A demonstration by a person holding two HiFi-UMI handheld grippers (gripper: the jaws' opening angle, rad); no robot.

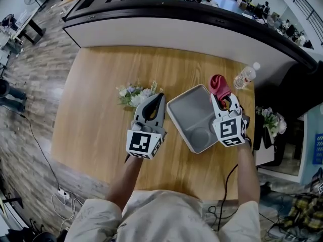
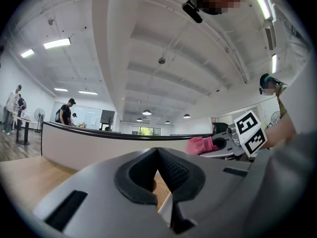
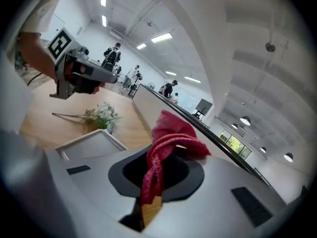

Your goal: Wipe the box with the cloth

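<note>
A shallow grey box point(image 1: 194, 116) lies open on the wooden table, its corner showing in the right gripper view point(image 3: 89, 144). My right gripper point(image 1: 222, 99) hovers over the box's right rim, shut on a red cloth point(image 1: 219, 85) that bunches out past its jaws point(image 3: 168, 140). My left gripper point(image 1: 155, 102) is held just left of the box, tilted upward, its jaws closed together with nothing between them point(image 2: 157, 170). In the left gripper view the red cloth point(image 2: 200, 145) and the right gripper show at the right.
A small bunch of white flowers point(image 1: 133, 95) lies on the table left of the box, also in the right gripper view point(image 3: 99, 114). A clear water bottle point(image 1: 245, 76) rests near the table's far right corner. A curved white counter point(image 1: 171, 29) borders the table's far side.
</note>
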